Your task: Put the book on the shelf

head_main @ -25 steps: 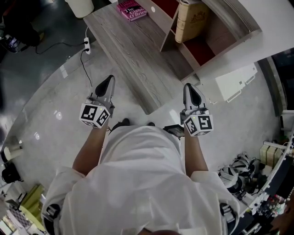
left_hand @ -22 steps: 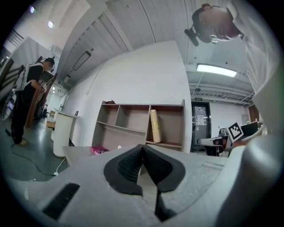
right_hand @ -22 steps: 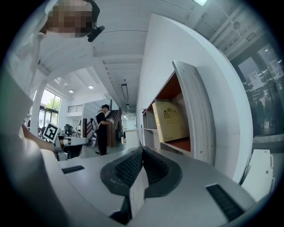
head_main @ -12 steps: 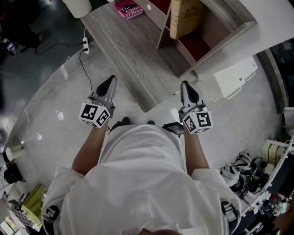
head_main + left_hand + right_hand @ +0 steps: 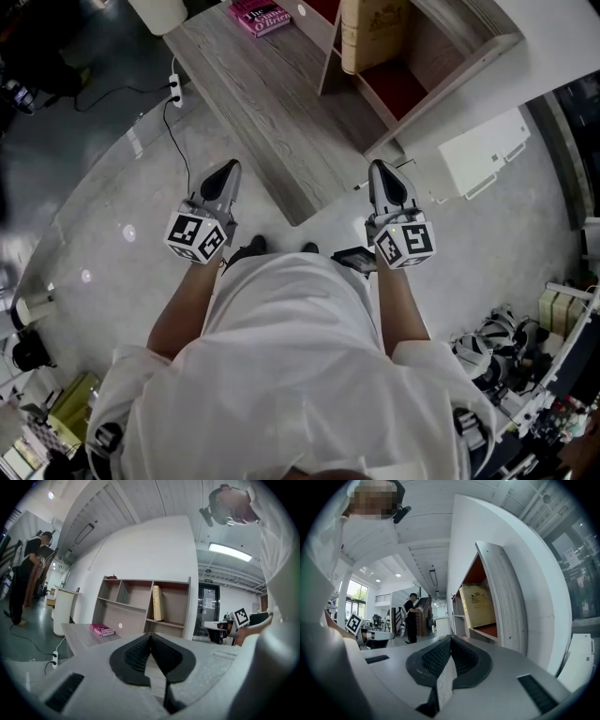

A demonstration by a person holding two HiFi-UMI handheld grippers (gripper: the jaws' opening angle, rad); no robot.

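A pink book (image 5: 260, 16) lies flat on the far end of a long grey wooden table (image 5: 272, 103); the left gripper view shows the pink book (image 5: 102, 629) too. Beside the table stands an open shelf unit (image 5: 441, 52) with red-brown boards and a tall tan book (image 5: 373, 33) upright in one bay. My left gripper (image 5: 223, 173) hangs over the floor, left of the table's near end, shut and empty. My right gripper (image 5: 384, 178) is held at the table's near right corner, also shut with nothing in it. Both are far from the pink book.
A power strip with its cable (image 5: 175, 91) lies on the floor left of the table, near a white cylinder (image 5: 157, 14). A white panel (image 5: 486, 150) rests by the shelf's end. One person (image 5: 28, 573) stands far off, another (image 5: 411, 616) by distant furniture.
The table, shelf and books have drifted slightly left and up in the head view. Both grippers stay shut and almost where they were.
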